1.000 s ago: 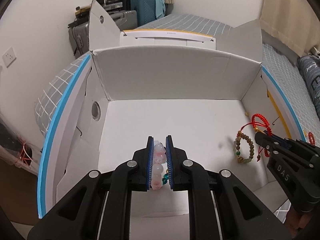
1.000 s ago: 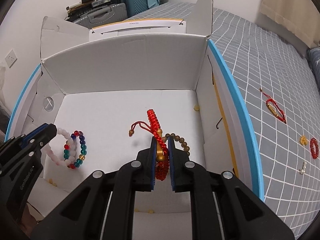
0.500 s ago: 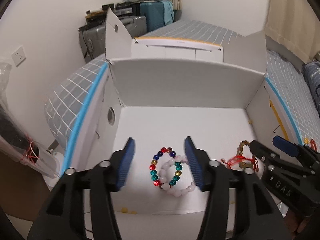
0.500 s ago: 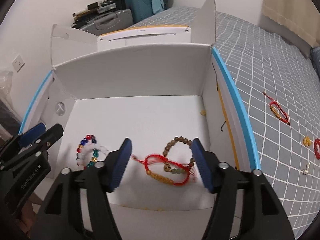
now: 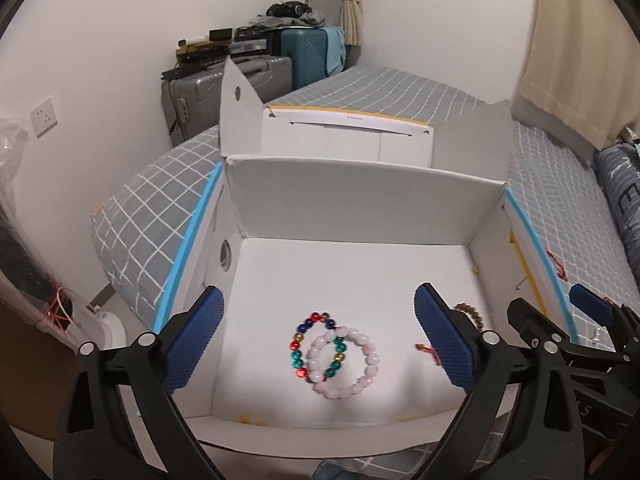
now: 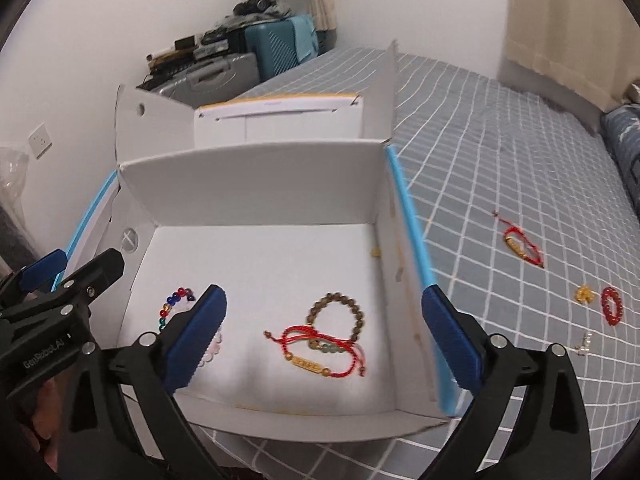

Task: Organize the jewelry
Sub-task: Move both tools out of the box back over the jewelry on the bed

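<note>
An open white cardboard box sits on a grey checked bed. Inside it lie a pale pink bead bracelet over a multicoloured bead bracelet, and to the right a brown bead bracelet and a red cord bracelet. My left gripper is open and empty above the box's near side. My right gripper is open and empty, above the brown and red bracelets. Each gripper shows at the edge of the other's view.
On the bed right of the box lie a red cord bracelet, a small gold piece, a red bead ring and a small silver piece. Suitcases stand by the far wall. A pillow lies at right.
Both grippers opened and let go: the pink bracelet dropped onto the multicoloured one, the red cord bracelet onto the brown one. Both grippers have pulled back and up from the box.
</note>
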`<control>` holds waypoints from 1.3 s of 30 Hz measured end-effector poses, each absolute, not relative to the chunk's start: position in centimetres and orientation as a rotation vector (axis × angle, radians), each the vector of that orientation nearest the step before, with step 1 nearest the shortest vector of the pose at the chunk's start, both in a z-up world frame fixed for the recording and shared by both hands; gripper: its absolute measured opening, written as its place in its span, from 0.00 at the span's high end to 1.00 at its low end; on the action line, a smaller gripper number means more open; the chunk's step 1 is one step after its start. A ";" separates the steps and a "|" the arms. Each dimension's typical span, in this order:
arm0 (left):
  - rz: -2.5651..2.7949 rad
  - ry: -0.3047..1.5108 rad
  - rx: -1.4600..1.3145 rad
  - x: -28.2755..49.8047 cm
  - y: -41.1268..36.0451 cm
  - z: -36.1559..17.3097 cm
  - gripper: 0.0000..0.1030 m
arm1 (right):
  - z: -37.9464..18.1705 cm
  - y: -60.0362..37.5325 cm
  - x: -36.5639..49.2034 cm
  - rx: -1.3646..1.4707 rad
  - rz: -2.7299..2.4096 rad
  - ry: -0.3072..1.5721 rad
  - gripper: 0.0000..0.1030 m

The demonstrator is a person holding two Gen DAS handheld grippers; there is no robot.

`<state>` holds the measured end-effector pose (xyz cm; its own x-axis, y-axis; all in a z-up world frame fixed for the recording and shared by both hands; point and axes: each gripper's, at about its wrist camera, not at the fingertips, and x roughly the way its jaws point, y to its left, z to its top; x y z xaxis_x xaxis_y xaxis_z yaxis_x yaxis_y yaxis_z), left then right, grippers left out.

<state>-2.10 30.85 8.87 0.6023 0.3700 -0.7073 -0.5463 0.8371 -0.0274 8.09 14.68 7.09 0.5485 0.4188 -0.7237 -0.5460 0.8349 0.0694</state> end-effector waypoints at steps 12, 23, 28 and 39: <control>0.429 0.737 -0.211 0.0 24.7 11.0 0.06 | 9.7 7.1 8.0 -0.147 0.470 0.766 0.07; 0.291 0.740 -0.133 3.0 16.6 12.1 0.06 | 11.9 -2.8 8.7 -0.100 0.324 0.755 0.07; 0.214 0.748 -0.116 4.9 13.1 12.9 0.06 | 12.0 -7.0 9.3 -0.099 0.250 0.763 0.07; 0.106 0.810 -0.107 12.9 6.5 11.8 0.06 | 10.6 -12.7 11.9 -0.082 0.171 0.779 0.07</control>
<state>12.87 6.48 11.83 0.6846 0.0530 -0.7270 -0.1352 0.9893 -0.0552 11.88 -12.71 10.60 0.6987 0.1233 -0.7047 -0.1838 0.9829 -0.0102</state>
